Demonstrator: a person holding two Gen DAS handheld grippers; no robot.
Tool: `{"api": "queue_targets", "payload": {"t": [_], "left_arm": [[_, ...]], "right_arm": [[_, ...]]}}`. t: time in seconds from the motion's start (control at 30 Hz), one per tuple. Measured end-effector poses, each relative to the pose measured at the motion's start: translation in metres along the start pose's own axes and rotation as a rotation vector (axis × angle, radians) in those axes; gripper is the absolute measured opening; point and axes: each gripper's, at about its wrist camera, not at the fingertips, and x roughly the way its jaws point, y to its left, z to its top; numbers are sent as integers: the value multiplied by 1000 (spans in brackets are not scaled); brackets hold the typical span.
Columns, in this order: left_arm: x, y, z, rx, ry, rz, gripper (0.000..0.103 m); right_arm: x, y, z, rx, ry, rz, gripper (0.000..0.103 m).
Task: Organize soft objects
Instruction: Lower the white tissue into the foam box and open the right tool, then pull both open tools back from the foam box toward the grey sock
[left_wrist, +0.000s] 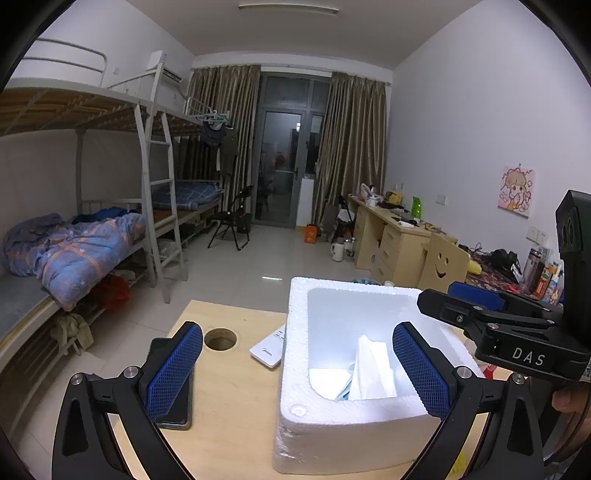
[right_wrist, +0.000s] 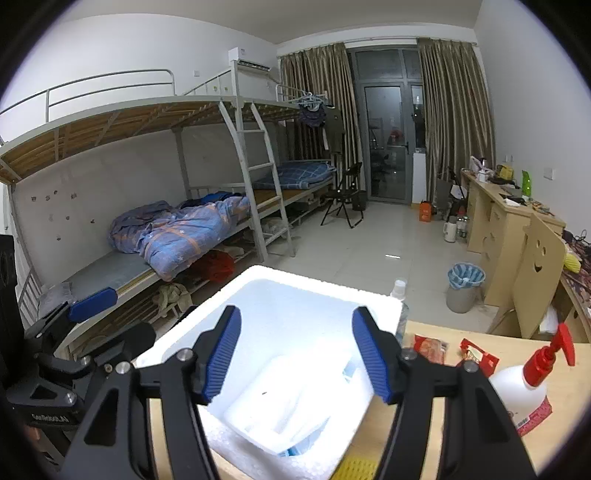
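A white foam box (left_wrist: 295, 332) stands on the wooden table (left_wrist: 229, 406). Inside it lie white soft packs (left_wrist: 371, 365), with a bit of blue showing beneath. My left gripper (left_wrist: 297, 369) is open, its right finger over the box and its left finger over the table. My right gripper (right_wrist: 295, 354) hangs open above the same foam box (right_wrist: 384, 302), and the white packs (right_wrist: 280, 398) lie below and between its blue pads without touching them. In the left wrist view the right gripper (left_wrist: 461, 302) reaches in from the right over the box rim.
A dark phone (left_wrist: 177, 417) and a white remote (left_wrist: 269, 347) lie left of the box, beside a round cable hole (left_wrist: 220, 338). A red-topped pump bottle (right_wrist: 528, 384) and red snack packets (right_wrist: 476, 354) lie right of the box. Bunk beds line the left wall.
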Motion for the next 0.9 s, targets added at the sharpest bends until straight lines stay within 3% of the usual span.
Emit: {"api": "queue_targets", "payload": {"t": [0.2,0.5,0.9], "left_arm": [[-4,-2,-1,3,-9,-7,103],[-15,-10,0,23,-14,-26,103],[-72,-38,7,82,-105,-36,103]], "right_arm": [[-12,2,2,-2,-27,-20,75],[-41,1,5,5,-94,-66,102],[-94,6,-3,-5,-144,-119,103]]}}
